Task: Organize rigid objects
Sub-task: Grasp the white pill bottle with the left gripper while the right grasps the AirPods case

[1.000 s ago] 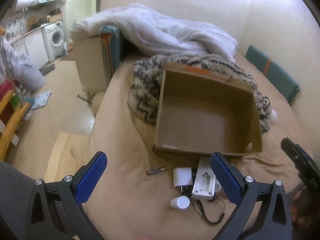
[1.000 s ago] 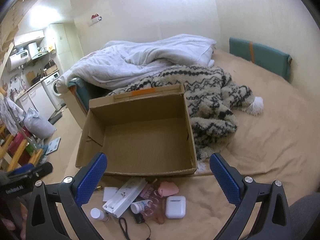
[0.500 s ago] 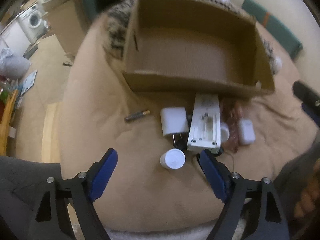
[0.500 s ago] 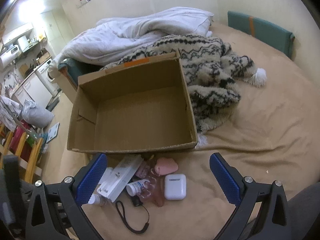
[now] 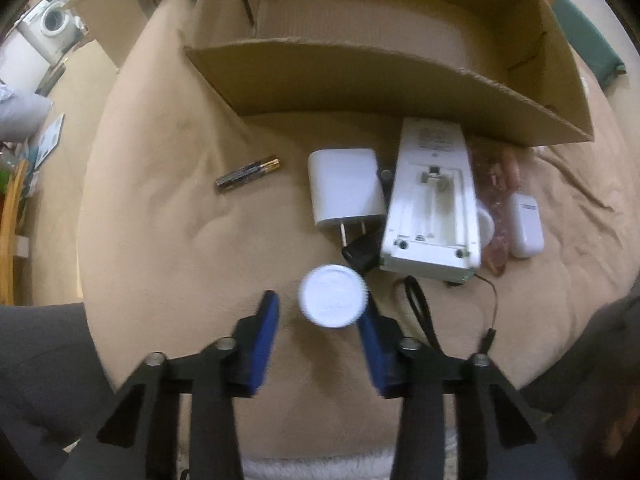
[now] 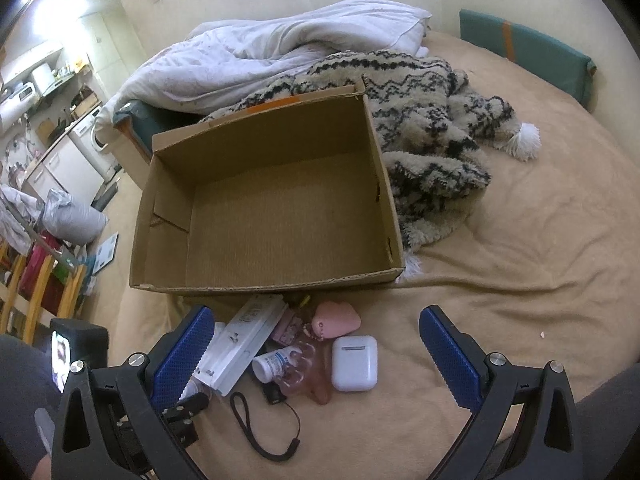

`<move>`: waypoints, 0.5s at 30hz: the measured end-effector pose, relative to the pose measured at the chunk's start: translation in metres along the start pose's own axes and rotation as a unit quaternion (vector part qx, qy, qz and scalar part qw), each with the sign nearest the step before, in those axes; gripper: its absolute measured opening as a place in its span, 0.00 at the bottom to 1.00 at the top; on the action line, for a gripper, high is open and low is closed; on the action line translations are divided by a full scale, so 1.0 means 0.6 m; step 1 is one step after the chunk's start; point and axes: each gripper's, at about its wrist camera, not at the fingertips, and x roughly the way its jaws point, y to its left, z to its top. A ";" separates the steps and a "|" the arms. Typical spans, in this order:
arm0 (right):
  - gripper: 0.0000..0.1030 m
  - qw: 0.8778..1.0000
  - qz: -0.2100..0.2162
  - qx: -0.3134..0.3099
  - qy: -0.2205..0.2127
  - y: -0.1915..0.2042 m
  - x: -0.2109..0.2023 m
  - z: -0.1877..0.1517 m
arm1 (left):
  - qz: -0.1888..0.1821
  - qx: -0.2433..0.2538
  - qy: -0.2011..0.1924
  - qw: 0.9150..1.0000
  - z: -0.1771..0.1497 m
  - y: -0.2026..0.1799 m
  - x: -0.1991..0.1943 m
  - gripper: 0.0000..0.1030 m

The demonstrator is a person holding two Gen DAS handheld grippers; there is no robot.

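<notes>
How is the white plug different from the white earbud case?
The white plug has two metal prongs sticking out; the white earbud case is smooth all round with a lid seam. The plug looks boxier with flat faces, the case more rounded. The plug lies left of the white remote, the case right of it, beside a pink pouch. Both are white and lie on the tan bedcover.

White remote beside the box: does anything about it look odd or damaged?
Yes. The white remote lies face down on the bed with its battery cover off and the compartment empty. A loose battery lies apart to the left, past the white charger. No cover shows in either view.
</notes>
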 end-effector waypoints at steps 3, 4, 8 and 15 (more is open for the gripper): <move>1.00 1.000 0.000 0.002 0.002 -0.001 0.003 0.000 | 0.000 0.000 0.000 1.000 0.002 -0.001 0.001 0.33; 1.00 1.000 0.000 0.004 0.003 -0.002 0.003 0.000 | 0.002 0.002 -0.003 1.000 0.003 -0.002 0.000 0.33; 1.00 1.000 0.003 0.009 0.009 -0.005 0.007 0.001 | 0.002 0.003 -0.006 1.000 0.001 -0.008 -0.001 0.24; 0.98 0.998 0.037 0.040 0.028 -0.043 0.011 0.016 | 0.006 -0.015 -0.016 1.000 0.014 0.006 -0.031 0.23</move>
